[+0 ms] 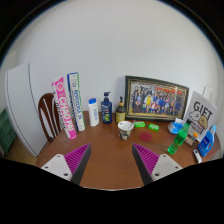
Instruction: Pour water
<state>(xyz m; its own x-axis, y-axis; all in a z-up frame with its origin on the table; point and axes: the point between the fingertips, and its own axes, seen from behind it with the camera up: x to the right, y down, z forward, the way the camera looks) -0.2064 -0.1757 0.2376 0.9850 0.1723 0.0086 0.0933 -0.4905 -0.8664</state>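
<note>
One small paper cup point(125, 129) stands on the brown table point(108, 160), far ahead of my claw point(111, 158) and slightly right of the gap between my fingers. My claw is spread wide with nothing in it, its pink pads point(76, 157) facing each other over bare wood. Just behind the cup, to its left, stand a dark blue bottle point(106, 108) and a white bottle point(93, 111), with a darker pump bottle point(121, 107) beside them. Behind the cup to the right, a framed group photo point(156, 100) leans against the white wall. A small green thing point(140, 124) lies right of the cup; I cannot tell what it is. Farther right stand a green bottle point(178, 136), a white card with large letters point(202, 110) and a blue item point(205, 146) at the table's far right edge. To the left, tall pink and white boxes point(67, 106) stand upright, and a wooden chair back point(48, 115) shows beyond them.
</note>
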